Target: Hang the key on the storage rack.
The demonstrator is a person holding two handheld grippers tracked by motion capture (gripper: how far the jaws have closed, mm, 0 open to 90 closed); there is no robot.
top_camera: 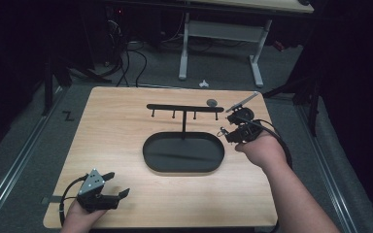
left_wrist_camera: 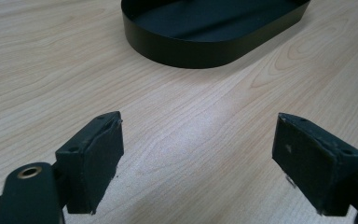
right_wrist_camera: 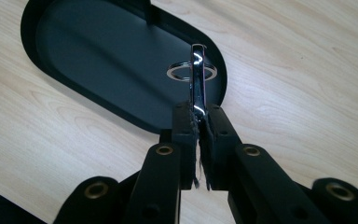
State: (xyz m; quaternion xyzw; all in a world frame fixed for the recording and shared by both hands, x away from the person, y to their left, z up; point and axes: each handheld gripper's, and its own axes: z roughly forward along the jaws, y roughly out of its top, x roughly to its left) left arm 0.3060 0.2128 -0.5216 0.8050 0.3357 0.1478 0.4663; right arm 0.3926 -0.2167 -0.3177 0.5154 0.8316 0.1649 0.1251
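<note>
Both hand-held grippers are all black, pretty chunky linkage builds. The left hand-held gripper (top_camera: 112, 186) has a grey three-cornered plate (top_camera: 92, 182) on top with a few small dark dots on it, and a black cable (top_camera: 67, 196) looping off the near-left side. Its pads (left_wrist_camera: 96, 158) are flat, dark blocks. The right hand-held gripper (right_wrist_camera: 200, 122) has brass-coloured rivets (right_wrist_camera: 164, 150) at the joints. Bare forearms, no sleeves showing.
</note>
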